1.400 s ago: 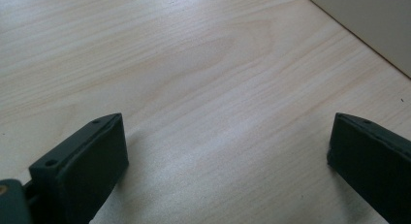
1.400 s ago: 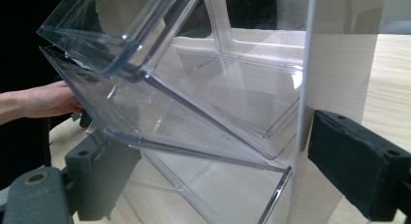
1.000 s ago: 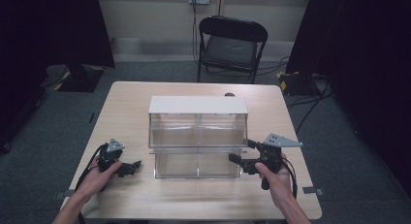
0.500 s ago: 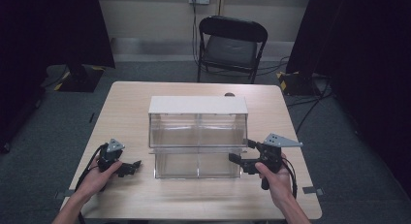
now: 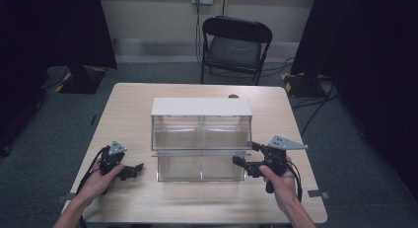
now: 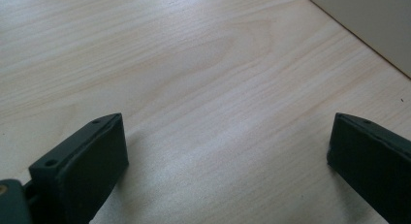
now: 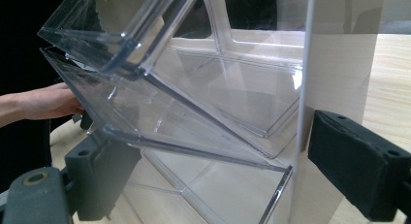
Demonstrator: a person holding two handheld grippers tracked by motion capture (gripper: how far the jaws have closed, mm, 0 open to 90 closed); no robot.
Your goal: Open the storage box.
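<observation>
Now the right gripper [image 5: 245,156], fingers spread, brackets the clear bin's [image 5: 201,139] side wall; square up before squeezing. Left gripper [image 5: 132,170] idles open on tabletop [image 5: 133,114].

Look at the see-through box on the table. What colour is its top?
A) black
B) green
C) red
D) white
D: in the high view, the clear box has a flat white top, lying across its back part, while its walls are see-through.
</observation>
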